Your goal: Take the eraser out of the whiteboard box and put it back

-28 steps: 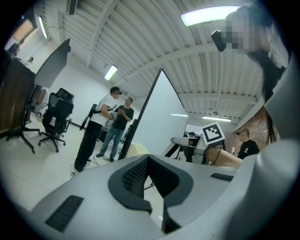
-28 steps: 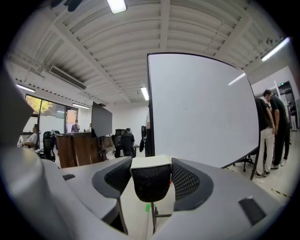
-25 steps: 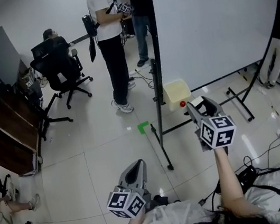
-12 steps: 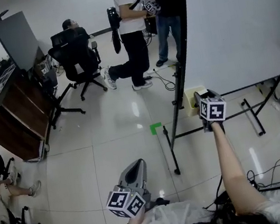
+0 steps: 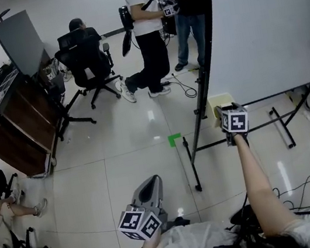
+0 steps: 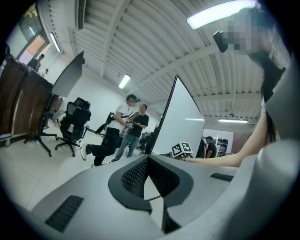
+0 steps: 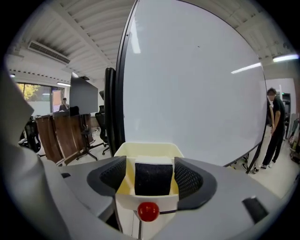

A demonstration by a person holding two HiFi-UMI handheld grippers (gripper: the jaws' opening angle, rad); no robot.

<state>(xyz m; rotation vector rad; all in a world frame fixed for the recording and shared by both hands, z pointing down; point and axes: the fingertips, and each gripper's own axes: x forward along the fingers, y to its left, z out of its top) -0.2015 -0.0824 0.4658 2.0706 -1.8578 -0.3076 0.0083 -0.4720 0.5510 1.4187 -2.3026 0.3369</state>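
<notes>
Right gripper (image 7: 150,169) was opening its jaws around the eraser (image 7: 153,180) in the box (image 7: 147,149), pads seemingly clear, so backing straight out looked safest.

Right gripper (image 7: 151,174), jaws opening: eraser (image 7: 153,180) stands between my fingers (image 7: 111,174), with a thin gap each side.
Round the fingertips: box (image 7: 147,149) walls, close.
Beyond the fingertips: whiteboard (image 7: 197,93), blocking.
Below them: red knob (image 7: 148,211).
Left of the fingers: dark board post (image 7: 110,108), then open floor.
</notes>
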